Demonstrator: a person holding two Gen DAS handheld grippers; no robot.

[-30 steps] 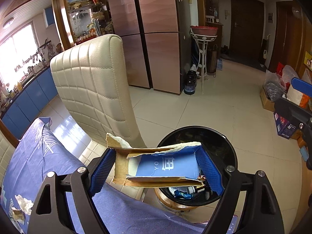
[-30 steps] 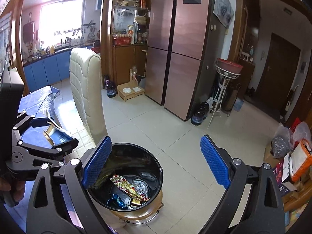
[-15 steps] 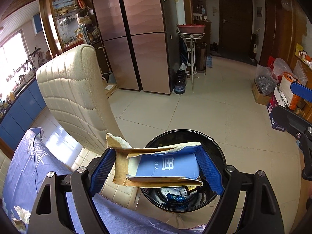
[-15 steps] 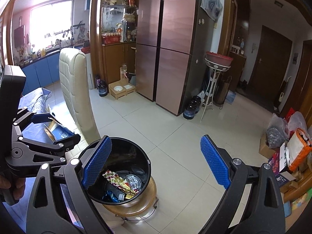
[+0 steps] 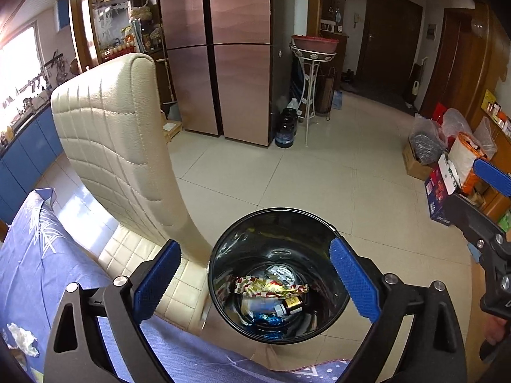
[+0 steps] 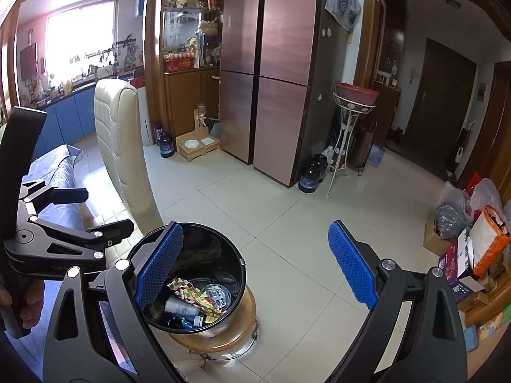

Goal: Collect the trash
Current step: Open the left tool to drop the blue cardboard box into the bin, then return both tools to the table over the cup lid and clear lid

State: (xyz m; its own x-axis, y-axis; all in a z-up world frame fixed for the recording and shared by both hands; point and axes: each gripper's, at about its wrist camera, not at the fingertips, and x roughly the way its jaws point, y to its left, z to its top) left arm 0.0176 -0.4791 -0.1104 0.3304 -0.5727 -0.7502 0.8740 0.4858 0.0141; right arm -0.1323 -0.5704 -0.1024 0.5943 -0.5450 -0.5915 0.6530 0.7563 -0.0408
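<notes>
A black round trash bin (image 5: 271,212) stands on the floor beside the table, with wrappers (image 5: 271,287), a small bottle (image 5: 289,306) and blue foil (image 5: 266,320) at its bottom. My left gripper (image 5: 255,281) hangs over the bin, its jaws opening and nothing between the blue pads. In the right wrist view the same bin (image 6: 210,242) sits under my right gripper (image 6: 255,261), which is open and empty; the left gripper (image 6: 99,210) shows at the left edge. A crumpled tissue (image 5: 20,340) lies on the blue tablecloth (image 5: 38,255). The torn cardboard box is not visible.
A cream quilted chair (image 5: 111,134) stands close to the left of the bin. Tiled floor stretches toward a copper fridge (image 5: 239,63) and a plant stand (image 5: 314,63). Bags and boxes (image 5: 447,159) pile up at the right wall.
The left jaws have spread wider and the torn blue cardboard box that they held is gone from between them. The right gripper has barely moved.
</notes>
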